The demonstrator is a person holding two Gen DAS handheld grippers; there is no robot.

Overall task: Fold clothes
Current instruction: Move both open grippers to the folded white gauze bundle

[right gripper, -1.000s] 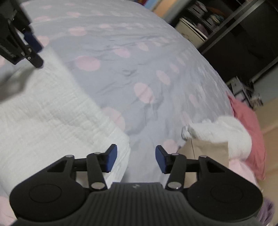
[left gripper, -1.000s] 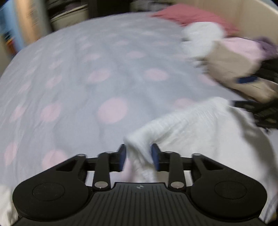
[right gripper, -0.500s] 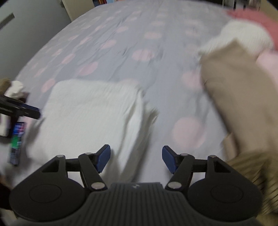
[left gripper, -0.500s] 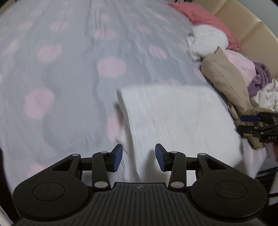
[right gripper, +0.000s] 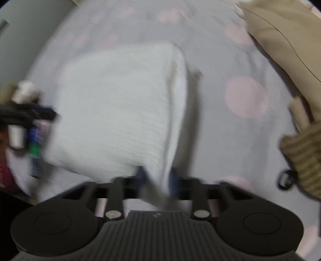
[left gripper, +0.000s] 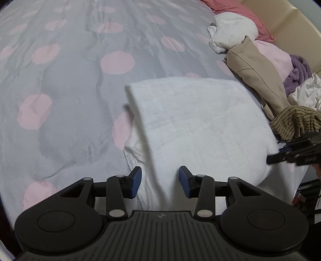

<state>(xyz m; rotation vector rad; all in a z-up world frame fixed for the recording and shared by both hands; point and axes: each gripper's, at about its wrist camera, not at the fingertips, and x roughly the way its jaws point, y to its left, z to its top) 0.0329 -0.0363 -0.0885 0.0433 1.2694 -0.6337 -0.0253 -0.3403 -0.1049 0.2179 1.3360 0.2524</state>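
A white folded garment (left gripper: 200, 124) lies flat on the grey bedsheet with pink dots (left gripper: 70, 90). My left gripper (left gripper: 160, 181) hovers open over the garment's near left edge, its blue pads apart with cloth below them. In the left wrist view my right gripper (left gripper: 289, 155) sits at the garment's right corner. The right wrist view is blurred: the white garment (right gripper: 120, 104) runs toward the camera, and my right gripper (right gripper: 158, 174) has its fingers drawn in on the garment's folded edge. My left gripper (right gripper: 30, 114) shows as a dark blur at the far left.
A pile of unfolded clothes lines the right side: a white crumpled piece (left gripper: 232, 30), a tan garment (left gripper: 254, 74), purple fleece (left gripper: 299, 72) and a striped item (left gripper: 295, 122). A pink pillow (left gripper: 236, 12) lies at the headboard. The bed's edge is close in front.
My left gripper has let go of the white cloth and stands open. The garment now lies folded flat. My right gripper swung to its near edge and closed on it.
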